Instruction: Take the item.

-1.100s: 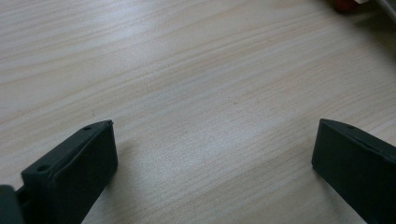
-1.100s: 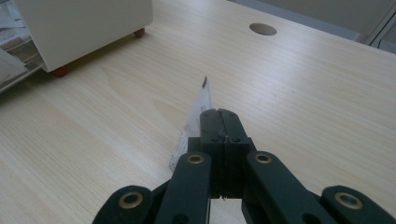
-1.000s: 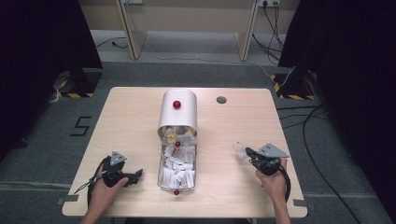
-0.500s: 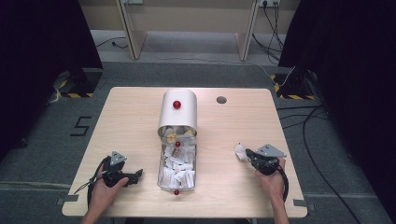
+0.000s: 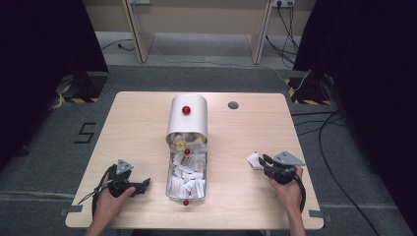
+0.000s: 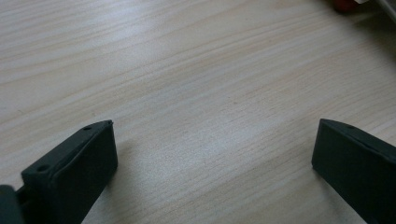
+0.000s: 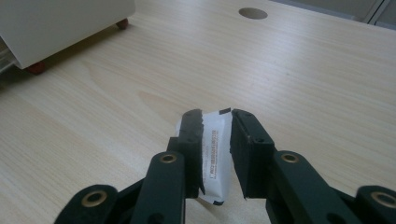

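Packet: white sachet (image 7: 215, 156) pinched between my right gripper (image 5: 265, 162) jaws — lower right of the high view.
Left gripper (image 6: 212, 161): jaws wide apart, holding nothing — over bare table (image 6: 196, 74).
Tray (image 5: 170, 183): lower centre, sachets inside.

A box (image 5: 187, 118) stands mid-table (image 5: 137, 128), its drawer (image 5: 172, 184) of packets (image 5: 187, 179) pulled toward the person. Left gripper (image 5: 142, 185) rests left of it; right gripper (image 5: 262, 162), right, pinching a packet (image 5: 253, 160).

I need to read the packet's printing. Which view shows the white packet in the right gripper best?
The right gripper view: the white packet sits close up between the jaws, its printed strip showing. The high view shows it as a small white patch at the right gripper.
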A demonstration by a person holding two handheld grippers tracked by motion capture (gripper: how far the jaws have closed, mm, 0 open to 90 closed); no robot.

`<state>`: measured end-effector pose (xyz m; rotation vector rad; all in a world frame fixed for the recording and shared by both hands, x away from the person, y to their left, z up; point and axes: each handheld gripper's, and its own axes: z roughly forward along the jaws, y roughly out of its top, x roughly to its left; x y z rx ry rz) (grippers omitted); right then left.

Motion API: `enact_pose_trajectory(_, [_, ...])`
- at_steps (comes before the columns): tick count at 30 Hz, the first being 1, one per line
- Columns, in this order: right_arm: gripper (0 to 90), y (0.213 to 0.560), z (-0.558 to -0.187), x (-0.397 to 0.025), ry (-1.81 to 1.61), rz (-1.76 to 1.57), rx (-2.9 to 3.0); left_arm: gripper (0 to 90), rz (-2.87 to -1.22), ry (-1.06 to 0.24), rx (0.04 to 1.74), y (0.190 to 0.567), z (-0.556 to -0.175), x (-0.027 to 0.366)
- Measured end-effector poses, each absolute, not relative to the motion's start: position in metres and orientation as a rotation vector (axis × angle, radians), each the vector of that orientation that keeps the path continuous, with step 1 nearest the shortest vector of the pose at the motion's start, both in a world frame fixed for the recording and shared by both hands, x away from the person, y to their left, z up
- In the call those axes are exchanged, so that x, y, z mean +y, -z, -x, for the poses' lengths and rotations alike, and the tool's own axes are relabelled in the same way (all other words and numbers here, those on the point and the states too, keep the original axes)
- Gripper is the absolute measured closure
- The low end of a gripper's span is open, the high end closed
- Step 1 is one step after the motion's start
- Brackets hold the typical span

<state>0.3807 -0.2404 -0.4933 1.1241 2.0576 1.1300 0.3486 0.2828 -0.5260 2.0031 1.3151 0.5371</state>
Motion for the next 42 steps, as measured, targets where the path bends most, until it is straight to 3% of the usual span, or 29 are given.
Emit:
enact_pose_trajectory(6, [65.4, 0.489, -0.379, -0.239, -1.134, -1.138, 2.06, 0.0, -2.003, -0.537, 1.315, 0.526, -0.349, 0.283])
enact_pose_trajectory(7, [60.4, 0.488, -0.378, -0.239, -1.136, -1.149, 2.066, 0.0, -2.003, -0.537, 1.315, 0.526, -0.349, 0.283])
enact_pose_trajectory(11, [53.8, 0.486, -0.377, -0.238, -1.141, -1.17, 2.055, 0.0, -2.003, -0.537, 1.315, 0.526, -0.349, 0.283])
enact_pose_trajectory(12, [48.0, 0.486, -0.376, -0.236, -1.143, -1.194, 2.052, 0.0, -2.003, -0.537, 1.315, 0.526, -0.349, 0.283])
enact_pose_trajectory(21, [32.8, 0.483, -0.367, -0.229, -1.128, -1.221, 2.062, 0.0, -2.003, -0.537, 1.315, 0.526, -0.349, 0.283])
enact_pose_trajectory(42, [31.7, 0.481, -0.35, -0.239, -1.117, -1.239, 2.056, 0.0, -2.003, -0.537, 1.315, 0.526, -0.349, 0.283])
